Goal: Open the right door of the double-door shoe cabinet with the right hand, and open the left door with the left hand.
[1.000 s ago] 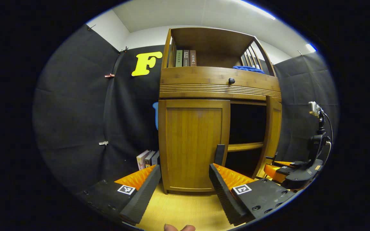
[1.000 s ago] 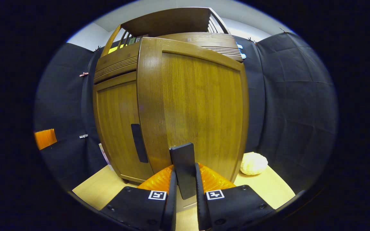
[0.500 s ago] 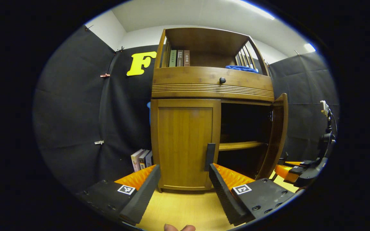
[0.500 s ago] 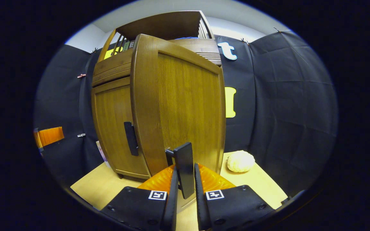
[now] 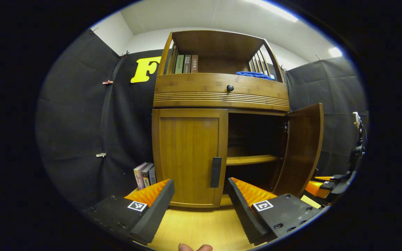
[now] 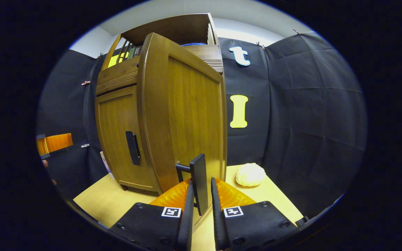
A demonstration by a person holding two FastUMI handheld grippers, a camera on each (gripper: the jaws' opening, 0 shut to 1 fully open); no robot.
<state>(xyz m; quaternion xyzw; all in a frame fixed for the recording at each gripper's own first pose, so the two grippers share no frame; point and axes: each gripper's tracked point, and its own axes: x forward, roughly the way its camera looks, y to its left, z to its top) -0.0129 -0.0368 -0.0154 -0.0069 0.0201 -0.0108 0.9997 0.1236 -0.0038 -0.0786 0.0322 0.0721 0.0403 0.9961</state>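
- Shoe cabinet (image 5: 218,94): stands upright on the desk (image 5: 194,226) against the booth wall.
- Right door (image 6: 187,115): swung well out from the cabinet front, exposing the inner shelf (image 5: 251,159).
- Right claw (image 6: 201,209): clenched on the right door's dark handle (image 6: 200,181), one finger pressing each side of it.
- Left door (image 5: 187,157): closed flush; its dark handle (image 5: 216,172) sits at the inner edge.
- Left claw (image 5: 201,205): released, fingers spread wide, held in front of the left door and apart from it.
- Upper shelf: books (image 5: 186,63) at the left, blue cloth (image 5: 255,74) at the right.
- Books (image 5: 144,174) stand on the desk left of the cabinet.
- Pale round object (image 6: 250,174): lies on the desk right of the open door.
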